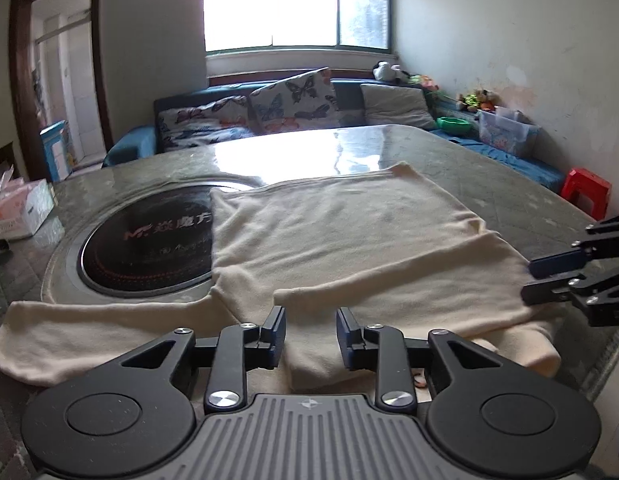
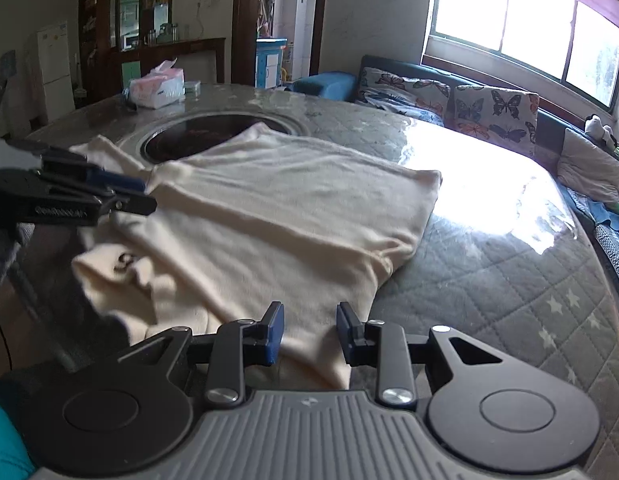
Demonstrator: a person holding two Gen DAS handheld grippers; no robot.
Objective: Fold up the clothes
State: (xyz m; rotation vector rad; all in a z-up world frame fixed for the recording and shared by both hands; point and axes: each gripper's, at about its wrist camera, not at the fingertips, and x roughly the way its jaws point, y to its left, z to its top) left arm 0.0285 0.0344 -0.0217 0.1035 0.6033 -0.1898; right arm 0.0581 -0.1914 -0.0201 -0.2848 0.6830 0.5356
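1. Your cream sweater (image 1: pixel 349 236) lies spread on the round table (image 1: pixel 509 172), its body flat, its far edge partly over the dark induction hob (image 1: pixel 149 248) set in the tabletop. One sleeve (image 1: pixel 389 276) is already laid across the body; the other sleeve (image 1: pixel 89 324) trails out to your left along the near edge.

2. Your left gripper (image 1: pixel 311 330) hangs over the collar end of the sweater, jaws released with cloth showing in the gap, holding nothing.

3. Your right gripper (image 2: pixel 309 330) sits over the near right side of the garment, jaws likewise apart and empty. In the left wrist view it comes in from the right, just beside the folded sleeve's shoulder.

4. You appear to be mid-fold: one sleeve in, one still out.

5. The next move likely calls for the left gripper to go to the loose sleeve, pinch its cuff end, and carry it across the body without dragging the sweater.

6. The tissue pack (image 2: pixel 157 88) stands well apart, out of your way.
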